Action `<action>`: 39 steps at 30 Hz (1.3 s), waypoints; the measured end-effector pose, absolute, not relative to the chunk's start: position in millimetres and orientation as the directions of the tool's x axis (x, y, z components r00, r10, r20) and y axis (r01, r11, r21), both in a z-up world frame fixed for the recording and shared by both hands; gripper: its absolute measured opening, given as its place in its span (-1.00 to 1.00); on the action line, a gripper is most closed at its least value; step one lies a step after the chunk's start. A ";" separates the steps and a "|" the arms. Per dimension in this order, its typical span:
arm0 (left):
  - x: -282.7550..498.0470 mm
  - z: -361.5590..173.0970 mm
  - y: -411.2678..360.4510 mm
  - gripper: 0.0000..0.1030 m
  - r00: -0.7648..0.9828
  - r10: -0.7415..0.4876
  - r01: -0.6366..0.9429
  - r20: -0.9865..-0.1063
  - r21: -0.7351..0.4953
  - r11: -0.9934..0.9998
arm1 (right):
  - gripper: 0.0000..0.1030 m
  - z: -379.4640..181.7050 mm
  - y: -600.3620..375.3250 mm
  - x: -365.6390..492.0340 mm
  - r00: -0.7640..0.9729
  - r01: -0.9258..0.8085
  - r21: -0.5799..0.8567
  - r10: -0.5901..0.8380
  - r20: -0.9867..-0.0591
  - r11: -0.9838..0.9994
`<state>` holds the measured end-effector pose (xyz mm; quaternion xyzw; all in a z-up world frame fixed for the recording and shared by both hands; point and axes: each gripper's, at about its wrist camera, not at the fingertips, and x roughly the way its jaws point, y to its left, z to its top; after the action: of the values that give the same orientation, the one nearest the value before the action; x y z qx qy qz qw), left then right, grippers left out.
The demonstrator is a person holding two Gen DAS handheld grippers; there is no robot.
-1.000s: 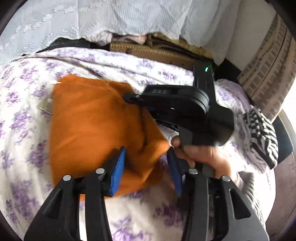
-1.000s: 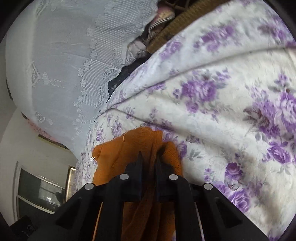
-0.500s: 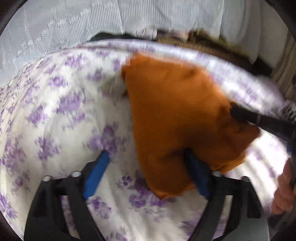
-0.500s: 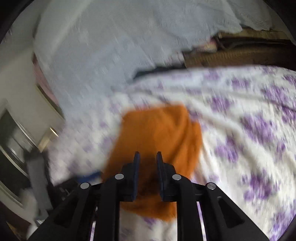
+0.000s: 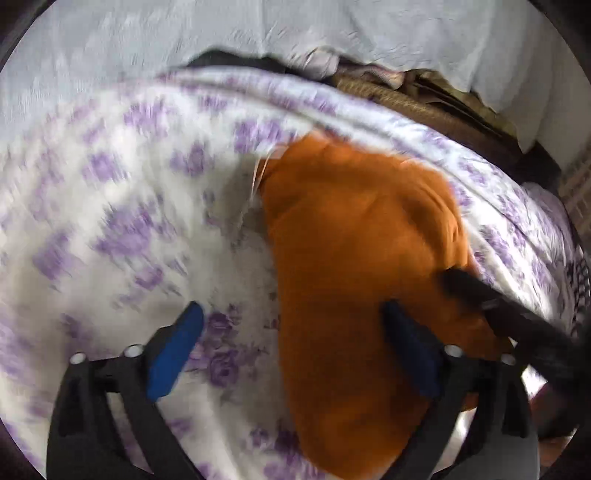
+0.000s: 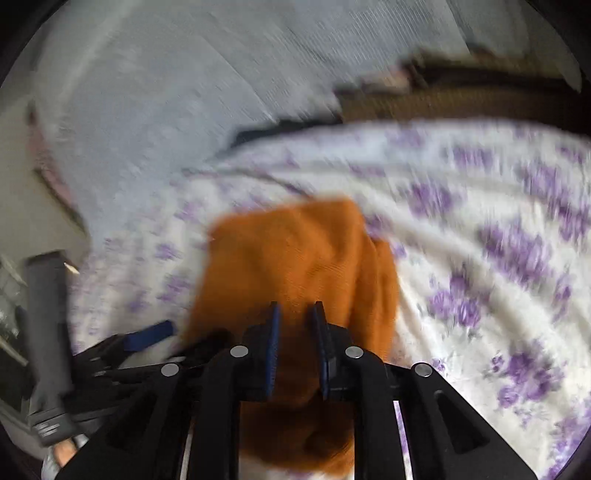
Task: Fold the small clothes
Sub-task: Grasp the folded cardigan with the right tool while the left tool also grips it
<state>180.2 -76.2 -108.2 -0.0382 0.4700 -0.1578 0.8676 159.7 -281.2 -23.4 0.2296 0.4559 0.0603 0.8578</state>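
An orange garment (image 5: 351,258) lies folded on the purple-flowered bedsheet (image 5: 129,221). My left gripper (image 5: 291,312) hangs over its near left edge, jaws opening wide. The left blue pad (image 5: 173,354) is over bare sheet, and the right pad (image 5: 410,350) is over the cloth without pressing it. In the right wrist view, my right gripper (image 6: 297,314) is shut on the near edge of the orange garment (image 6: 295,258), with cloth filling the narrow gap between its pads. Its black finger (image 5: 480,295) reaches onto the garment from the right in the left wrist view.
A white lace curtain (image 5: 258,33) hangs behind the bed. A wicker basket (image 5: 406,103) with clothes sits at the far edge. A black-and-white striped cloth (image 5: 581,280) lies at the right rim. Flowered sheet spreads to the left (image 5: 92,258) and right (image 6: 498,258).
The left gripper let go of the orange garment, opened wide and shifted left. The right gripper rolled and rose a little, still holding the garment's edge.
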 end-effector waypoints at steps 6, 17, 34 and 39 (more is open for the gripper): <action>172.7 -92.8 -37.7 0.84 0.472 -0.552 0.261 -0.687 -0.489 0.832 | -0.02 16.4 -307.0 132.4 0.682 0.056 0.539 0.362 -0.635 0.840; 187.7 -113.2 -56.9 0.88 0.341 -0.625 0.320 -0.702 -0.538 0.780 | 0.49 -35.8 -331.2 140.9 0.561 0.142 0.693 0.519 -0.645 0.707; 150.5 -79.3 -91.4 -0.07 0.432 -0.561 0.429 -0.706 -0.386 0.817 | -0.41 -12.7 -314.3 113.7 0.646 0.097 0.652 0.450 -0.616 0.752; 127.8 -66.6 -115.8 -0.08 0.450 -0.547 0.482 -0.705 -0.324 0.814 | -0.41 -1.6 -333.9 93.6 0.659 0.103 0.651 0.439 -0.611 0.752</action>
<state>127.8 -115.8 -66.6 -0.0383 0.4282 -0.3025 0.8507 93.6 -333.9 -1.6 0.3380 0.4008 0.0994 0.8457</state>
